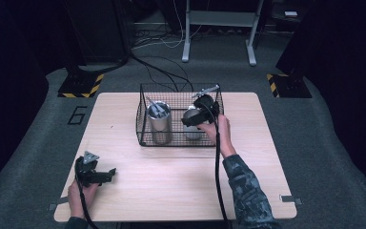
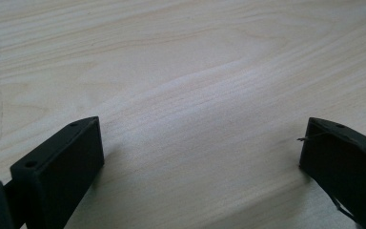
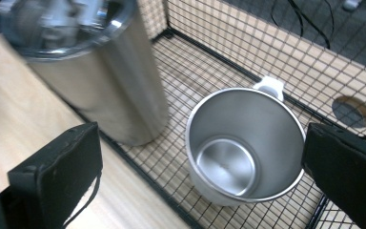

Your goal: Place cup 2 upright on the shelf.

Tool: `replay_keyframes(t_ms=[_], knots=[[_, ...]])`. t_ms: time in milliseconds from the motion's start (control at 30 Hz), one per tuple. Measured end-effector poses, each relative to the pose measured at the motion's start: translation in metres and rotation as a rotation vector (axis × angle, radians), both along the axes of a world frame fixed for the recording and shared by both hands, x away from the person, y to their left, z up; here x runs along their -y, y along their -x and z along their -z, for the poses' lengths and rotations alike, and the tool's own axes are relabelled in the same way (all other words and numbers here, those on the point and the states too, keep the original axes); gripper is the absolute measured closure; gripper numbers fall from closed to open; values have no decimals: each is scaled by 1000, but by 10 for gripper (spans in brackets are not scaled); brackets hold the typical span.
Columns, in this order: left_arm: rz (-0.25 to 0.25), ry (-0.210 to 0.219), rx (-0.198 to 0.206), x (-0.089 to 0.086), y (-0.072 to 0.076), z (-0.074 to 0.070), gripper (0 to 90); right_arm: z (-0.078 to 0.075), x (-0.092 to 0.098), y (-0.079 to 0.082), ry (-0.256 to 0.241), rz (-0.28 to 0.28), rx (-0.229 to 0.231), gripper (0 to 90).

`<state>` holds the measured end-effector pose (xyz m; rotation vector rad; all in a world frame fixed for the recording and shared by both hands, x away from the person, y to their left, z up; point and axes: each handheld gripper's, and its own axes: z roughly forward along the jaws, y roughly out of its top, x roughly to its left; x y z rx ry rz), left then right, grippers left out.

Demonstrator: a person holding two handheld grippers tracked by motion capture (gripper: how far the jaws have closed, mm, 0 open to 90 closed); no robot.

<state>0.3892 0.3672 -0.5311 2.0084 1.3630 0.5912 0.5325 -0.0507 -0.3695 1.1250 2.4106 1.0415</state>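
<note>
One shiny steel cup point(image 3: 245, 143), empty, upright; right hand-held gripper point(image 3: 200, 167) wide apart, holding nothing.

Right gripper point(image 1: 194, 119) over steel cup point(image 1: 192, 125) in wire basket point(image 1: 145, 133); left gripper point(image 1: 106, 174) on table point(image 1: 171, 176)

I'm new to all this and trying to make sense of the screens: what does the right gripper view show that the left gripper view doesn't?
The right gripper view looks down past the open right gripper into a black wire basket, at an empty steel mug with a white handle, beside a tall steel tumbler with something blurred inside. The left gripper view has bare wooden tabletop between the open left gripper jaws. Both share pale wood and two black jaws set wide apart.
</note>
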Motion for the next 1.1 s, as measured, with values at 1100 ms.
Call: replay_keyframes(t_ms=[1100], knots=[[-10, 13, 4, 1, 0, 1, 7, 53, 95, 111, -2, 49, 64, 0]])
